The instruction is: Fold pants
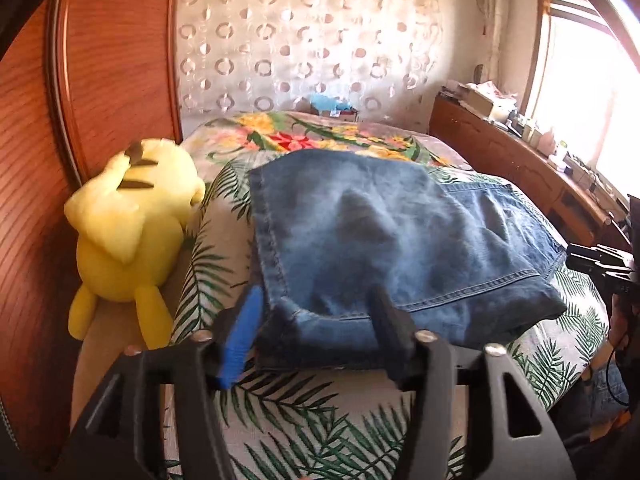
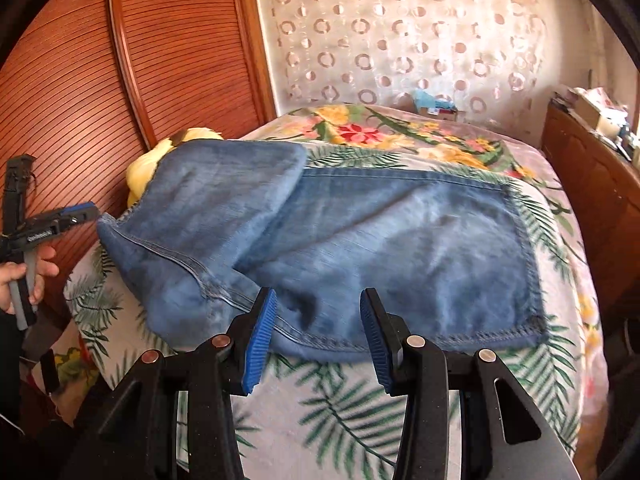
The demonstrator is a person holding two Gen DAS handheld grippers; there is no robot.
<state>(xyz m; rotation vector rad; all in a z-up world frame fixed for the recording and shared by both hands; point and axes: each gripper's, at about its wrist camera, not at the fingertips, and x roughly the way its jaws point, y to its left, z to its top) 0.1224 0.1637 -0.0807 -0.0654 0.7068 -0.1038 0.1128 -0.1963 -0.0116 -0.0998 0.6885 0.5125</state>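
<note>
Blue jeans (image 1: 384, 236) lie folded in a thick stack on the leaf-print bed cover (image 1: 304, 412); they also show in the right wrist view (image 2: 380, 248). My left gripper (image 1: 316, 300) is open, its jaws spread on either side of the jeans' near edge. My right gripper (image 2: 318, 304) is open, its jaws standing just in front of the jeans' near hem, holding nothing. The left gripper also shows at the left edge of the right wrist view (image 2: 86, 212), the right gripper at the right edge of the left wrist view (image 1: 576, 258).
A yellow plush toy (image 1: 128, 232) lies between the jeans and the wooden wardrobe (image 1: 36, 160). A wooden cabinet (image 1: 516, 168) with clutter runs along the bed's right side under a bright window. A small box (image 1: 336, 110) sits at the far end of the bed.
</note>
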